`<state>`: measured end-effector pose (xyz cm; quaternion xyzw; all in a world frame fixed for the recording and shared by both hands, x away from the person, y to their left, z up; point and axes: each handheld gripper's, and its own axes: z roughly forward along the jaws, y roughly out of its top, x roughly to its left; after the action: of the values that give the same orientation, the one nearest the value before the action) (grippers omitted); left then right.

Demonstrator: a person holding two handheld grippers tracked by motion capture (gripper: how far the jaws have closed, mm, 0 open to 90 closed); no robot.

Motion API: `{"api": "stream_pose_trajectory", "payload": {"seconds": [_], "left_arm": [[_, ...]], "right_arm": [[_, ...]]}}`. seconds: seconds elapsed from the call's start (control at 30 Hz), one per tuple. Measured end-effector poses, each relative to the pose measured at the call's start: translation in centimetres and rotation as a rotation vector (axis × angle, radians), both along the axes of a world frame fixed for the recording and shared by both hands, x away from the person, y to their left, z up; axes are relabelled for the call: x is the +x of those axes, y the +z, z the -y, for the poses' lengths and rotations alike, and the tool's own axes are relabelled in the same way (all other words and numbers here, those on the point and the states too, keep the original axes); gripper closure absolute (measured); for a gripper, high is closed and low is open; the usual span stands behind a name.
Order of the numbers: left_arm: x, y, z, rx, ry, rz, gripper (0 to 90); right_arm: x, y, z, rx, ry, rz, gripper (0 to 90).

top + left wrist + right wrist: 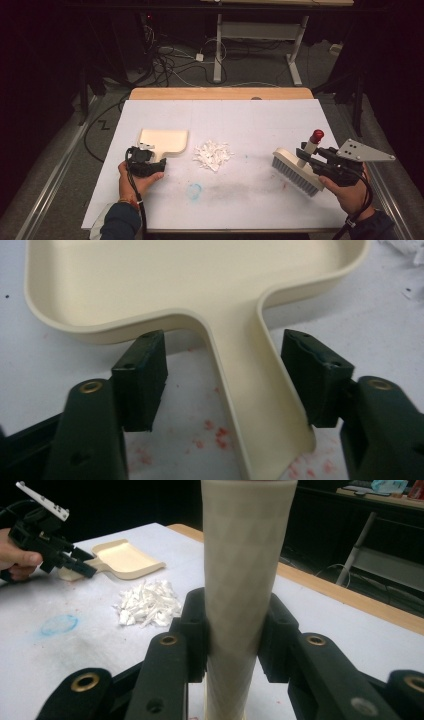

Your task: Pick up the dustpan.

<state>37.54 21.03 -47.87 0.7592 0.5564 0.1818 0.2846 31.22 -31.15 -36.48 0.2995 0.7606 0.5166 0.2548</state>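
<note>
A white table [150, 205] is seen in a dark room. The dustpan [200, 285] handle is straddled by the open left gripper [225, 385]. The brush [297, 170] handle is squeezed by the right gripper [231, 630].

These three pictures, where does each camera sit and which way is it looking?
High view: above the person's side, looking forward and down on the table; both hands and forearms show.
Left gripper view: on the left gripper, looking along its open jaws at the dustpan handle.
Right gripper view: on the right gripper, jaws clamping the brush handle, facing across the table.
Shared: high and right gripper views both show the white scraps.
</note>
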Motion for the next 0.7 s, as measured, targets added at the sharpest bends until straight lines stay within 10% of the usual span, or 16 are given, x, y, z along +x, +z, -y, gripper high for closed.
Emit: {"api": "stream_pose_trajectory", "payload": {"seconds": [0.3, 0.7], "left_arm": [[1.1, 0.1, -0.1, 0.005, 0.018, 0.009, 61.5], [0.7, 1.5, -0.8, 0.049, -0.034, -0.013, 62.9]], "right_arm": [[0.1, -0.2, -0.4, -0.006, 0.009, -0.005, 70.1], [0.2, -0.4, -0.2, -0.010, 0.000, -0.009, 70.1]]}}
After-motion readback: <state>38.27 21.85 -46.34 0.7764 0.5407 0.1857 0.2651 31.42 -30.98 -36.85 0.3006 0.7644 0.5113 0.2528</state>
